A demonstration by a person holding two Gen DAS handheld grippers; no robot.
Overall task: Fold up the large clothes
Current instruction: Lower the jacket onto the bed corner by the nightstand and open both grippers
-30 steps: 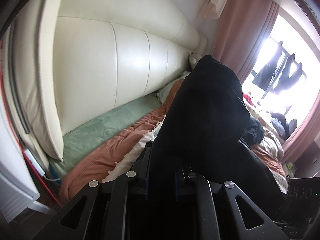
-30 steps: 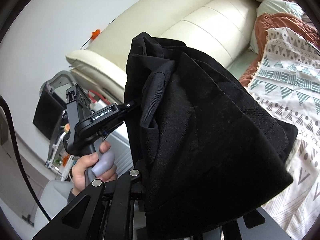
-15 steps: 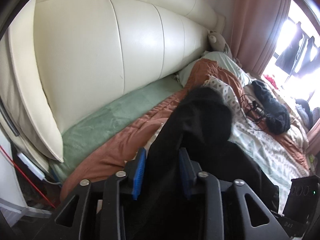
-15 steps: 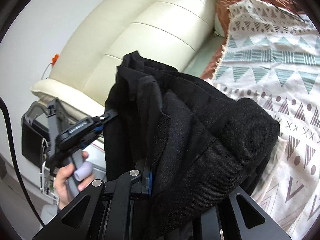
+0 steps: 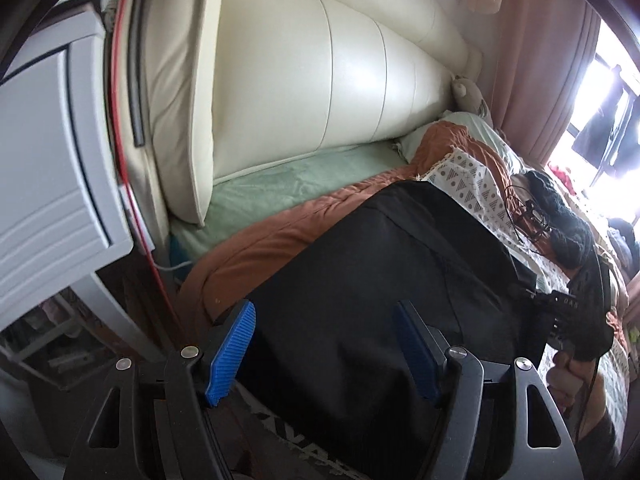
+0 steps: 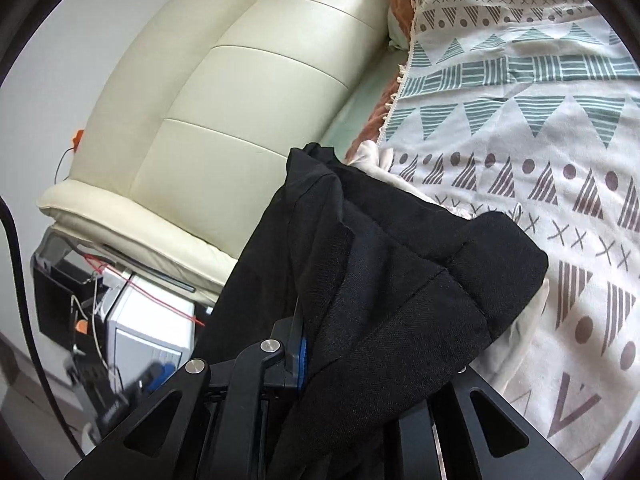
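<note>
A large black garment lies spread flat over the near corner of the bed. My left gripper hovers at its near edge with jaws opening; the blue pads stand wide apart and do not press the cloth between them. In the right wrist view the same black garment is bunched and draped over my right gripper, which is shut on it; one blue pad shows and the other finger is hidden under cloth. The right gripper and the hand holding it also show in the left wrist view.
A cream padded headboard rises behind a green sheet and rust quilt. The triangle-patterned blanket covers the bed. A white nightstand with a red cable stands left. A dark knit item and wires lie farther along.
My left gripper has gone from shut on the black garment to wide open. The garment came down from hanging in the air onto the bed. Both grippers sank lower.
</note>
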